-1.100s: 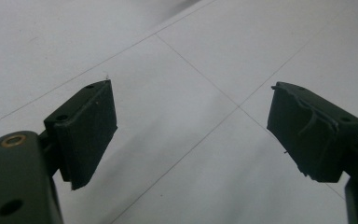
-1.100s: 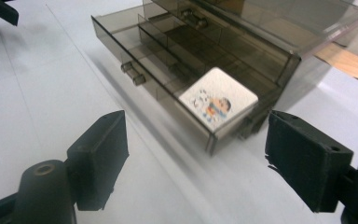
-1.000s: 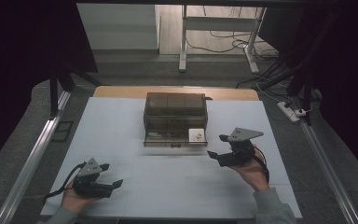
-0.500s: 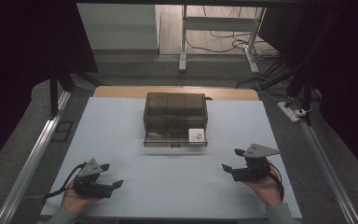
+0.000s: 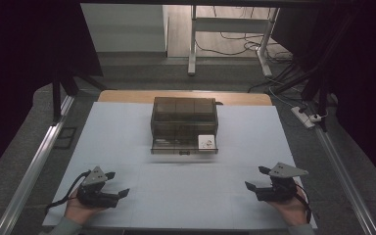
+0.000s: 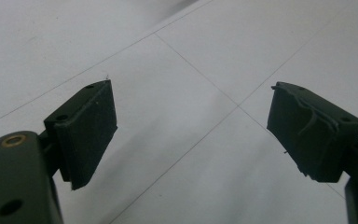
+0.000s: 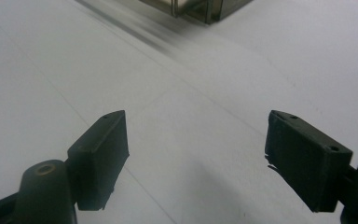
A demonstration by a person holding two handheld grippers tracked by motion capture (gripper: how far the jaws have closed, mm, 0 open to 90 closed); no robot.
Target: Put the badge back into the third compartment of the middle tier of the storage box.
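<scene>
High view shows the table with a dark see-through box standing at the middle of its far edge. The bottom drawer of the box is pulled out toward the person, and a small white card-like thing lies in the right part of it. What the card is cannot be told from here.

The left gripper rests near the near left corner of the table, held by the left hand, and its jaws stand apart with nothing between them. The left gripper view confirms this: only bare table surface lies between the two black pads. The right gripper sits near the near right corner, in the right hand, also released and empty; the right gripper view shows the box far off at the top edge.

Both grippers are well apart from the box, so this looks like a resting pause, either at the end of a drawer step or before a new one. If the drawer has to be closed, the next move calls for one gripper to travel to the drawer front and push it straight in.

Compared with one second ago, the right gripper has drawn back from just beside the drawer to the near edge. The left one has stayed in its place.
</scene>
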